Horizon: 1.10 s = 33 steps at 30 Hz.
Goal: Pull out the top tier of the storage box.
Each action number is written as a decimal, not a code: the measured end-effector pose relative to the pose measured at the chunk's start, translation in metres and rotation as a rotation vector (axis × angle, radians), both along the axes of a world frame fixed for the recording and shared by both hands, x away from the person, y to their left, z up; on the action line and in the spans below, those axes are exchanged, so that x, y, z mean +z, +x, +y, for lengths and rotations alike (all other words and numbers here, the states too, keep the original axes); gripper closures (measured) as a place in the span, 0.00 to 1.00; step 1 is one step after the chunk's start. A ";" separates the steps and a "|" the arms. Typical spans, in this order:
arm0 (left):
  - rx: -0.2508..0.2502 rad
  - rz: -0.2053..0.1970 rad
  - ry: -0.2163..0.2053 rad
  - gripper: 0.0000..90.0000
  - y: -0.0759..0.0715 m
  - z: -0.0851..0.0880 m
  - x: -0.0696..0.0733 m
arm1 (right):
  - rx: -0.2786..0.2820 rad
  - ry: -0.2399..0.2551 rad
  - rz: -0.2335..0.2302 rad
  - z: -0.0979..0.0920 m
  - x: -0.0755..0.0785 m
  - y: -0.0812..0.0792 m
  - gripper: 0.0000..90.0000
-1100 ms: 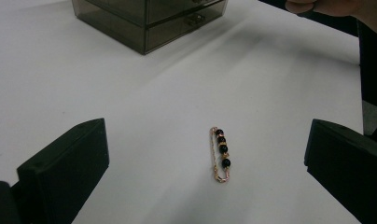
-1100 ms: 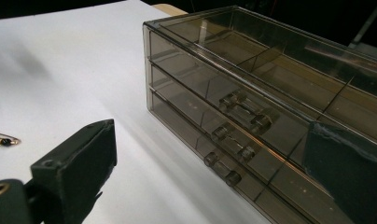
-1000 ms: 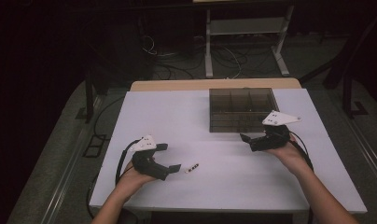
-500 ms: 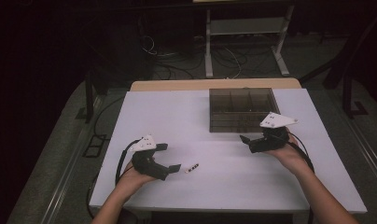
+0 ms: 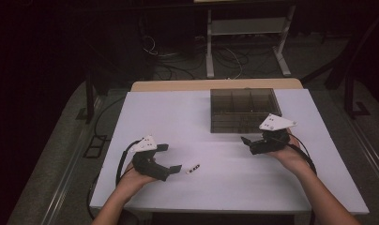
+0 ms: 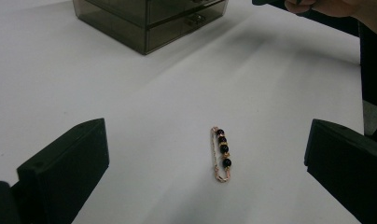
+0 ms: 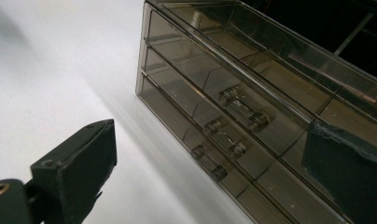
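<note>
A small beaded bracelet (image 5: 193, 168) of dark beads on a pink-gold chain lies flat on the white table (image 5: 178, 117). My left gripper (image 5: 171, 158) rests just left of it, open. In the left gripper view the bracelet (image 6: 221, 154) lies between the wide-apart jaws of this gripper (image 6: 207, 142), a little ahead of them and untouched. A smoky transparent drawer box (image 5: 244, 110) stands at the back right. My right gripper (image 5: 247, 144) hovers open at its front right corner. The right gripper view shows the box's three shut drawers (image 7: 242, 116) with clear handles, close ahead of that gripper (image 7: 210, 154).
The drawer box (image 6: 149, 18) stands far ahead in the left gripper view, with the other hand (image 6: 336, 7) at top right. Behind the table are a dark floor, cables and a metal stand (image 5: 246, 28). The table's front edge lies close under both forearms.
The right gripper has edged slightly left and down beside the box. The left gripper and the bracelet have stayed still.
</note>
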<state>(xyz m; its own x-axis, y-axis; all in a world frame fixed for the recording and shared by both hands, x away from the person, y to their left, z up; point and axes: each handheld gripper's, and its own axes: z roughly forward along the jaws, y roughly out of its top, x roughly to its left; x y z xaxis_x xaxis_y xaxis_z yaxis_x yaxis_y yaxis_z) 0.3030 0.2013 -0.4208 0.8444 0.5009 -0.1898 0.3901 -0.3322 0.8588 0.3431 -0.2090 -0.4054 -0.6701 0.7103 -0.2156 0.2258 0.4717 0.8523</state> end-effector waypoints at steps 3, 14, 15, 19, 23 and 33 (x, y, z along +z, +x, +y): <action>-0.001 0.000 0.001 0.00 0.000 0.000 0.000 | -0.001 -0.009 -0.006 0.001 0.000 0.000 0.03; -0.001 -0.001 0.001 0.00 0.000 0.000 0.000 | -0.004 -0.046 -0.036 0.002 -0.001 -0.002 0.03; -0.002 -0.001 0.002 0.00 0.000 0.000 0.000 | -0.005 -0.049 -0.039 0.002 -0.001 -0.002 0.03; -0.002 0.001 0.002 0.00 0.000 0.000 0.000 | -0.007 -0.060 -0.048 0.002 -0.001 -0.002 0.03; -0.002 0.001 0.003 0.00 0.000 0.000 0.000 | -0.006 -0.076 -0.059 0.003 -0.001 -0.002 0.03; -0.002 0.002 0.002 0.00 0.000 0.000 0.000 | -0.010 -0.114 -0.091 0.004 -0.001 -0.003 0.03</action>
